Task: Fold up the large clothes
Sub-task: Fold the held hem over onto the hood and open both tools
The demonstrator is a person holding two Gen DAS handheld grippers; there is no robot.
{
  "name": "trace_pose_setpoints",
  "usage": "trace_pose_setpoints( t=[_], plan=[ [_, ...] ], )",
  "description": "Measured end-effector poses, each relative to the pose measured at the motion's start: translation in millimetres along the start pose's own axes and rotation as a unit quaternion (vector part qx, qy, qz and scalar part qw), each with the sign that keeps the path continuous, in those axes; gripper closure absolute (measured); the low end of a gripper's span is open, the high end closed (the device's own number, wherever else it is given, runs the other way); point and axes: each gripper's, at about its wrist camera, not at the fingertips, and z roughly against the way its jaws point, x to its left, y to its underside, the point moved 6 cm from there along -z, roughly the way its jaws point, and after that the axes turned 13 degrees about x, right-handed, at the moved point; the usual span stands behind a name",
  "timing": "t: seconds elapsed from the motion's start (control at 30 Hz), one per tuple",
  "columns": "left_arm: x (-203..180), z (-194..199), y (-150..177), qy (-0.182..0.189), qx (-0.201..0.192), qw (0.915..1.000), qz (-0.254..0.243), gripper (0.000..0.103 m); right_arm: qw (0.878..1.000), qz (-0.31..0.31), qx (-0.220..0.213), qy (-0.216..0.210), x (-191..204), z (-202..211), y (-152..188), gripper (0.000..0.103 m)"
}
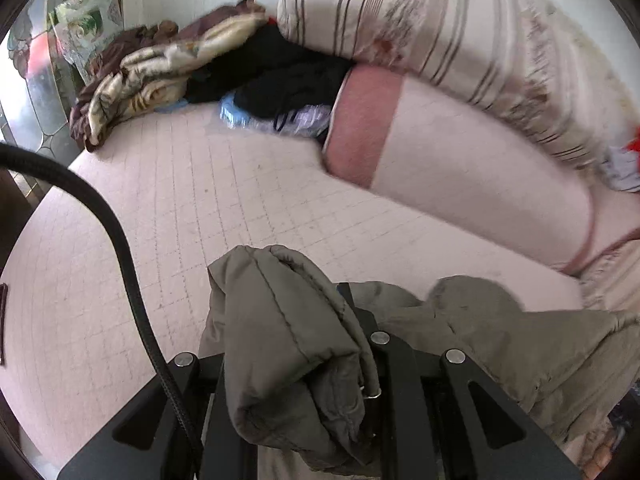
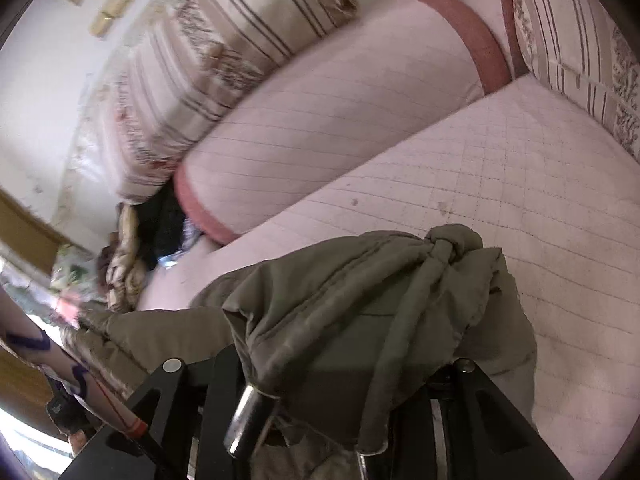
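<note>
An olive-grey padded jacket (image 1: 288, 344) is bunched between the fingers of my left gripper (image 1: 320, 312), which is shut on it and holds it above the pink quilted bed (image 1: 200, 208). The jacket stretches to the right (image 1: 540, 344). In the right wrist view the same jacket (image 2: 360, 304) drapes over my right gripper (image 2: 360, 360), which is shut on it; its drawstrings with metal tips (image 2: 248, 420) hang down. The fingertips of both grippers are hidden by cloth.
A long pink bolster (image 1: 460, 160) and striped pillows (image 1: 440, 20) lie at the back of the bed. A brown patterned blanket (image 1: 140, 76) and black clothes (image 1: 280, 76) are piled at the far left corner. A black cable (image 1: 120, 248) crosses the left view.
</note>
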Motion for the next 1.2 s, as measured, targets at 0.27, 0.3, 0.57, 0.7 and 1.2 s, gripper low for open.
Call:
trace_pose_setpoints(
  t=[0.27, 0.3, 0.57, 0.7, 1.2],
  plan=[
    [-0.3, -81.4, -10.0, -0.034, 0.034, 0.9989, 0.001, 0.083, 0.999, -0.044, 0.023, 0.003, -32.1, -63.1, -22.9, 0.063],
    [1.6, -87.6, -8.9, -0.025, 0.039, 0.9989, 0.007, 0.083, 0.999, -0.048, 0.023, -0.004, -33.8, -65.3, -23.8, 0.06],
    [13.3, -40.1, -7.7, 0.072, 0.026, 0.997, 0.012, 0.061, 0.997, -0.039, -0.004, -0.065, -21.4, -26.7, -19.9, 0.031],
    [14.1, 1.5, -1.7, 0.126, 0.01, 0.9919, 0.016, 0.038, 0.997, -0.026, -0.036, -0.061, -11.6, 4.7, -11.4, 0.023],
    [-62.7, 0.4, 22.9, 0.064, -0.001, 0.9944, -0.085, 0.022, 0.978, 0.168, -0.058, 0.111, 78.0, -26.4, 32.7, 0.018]
  ],
)
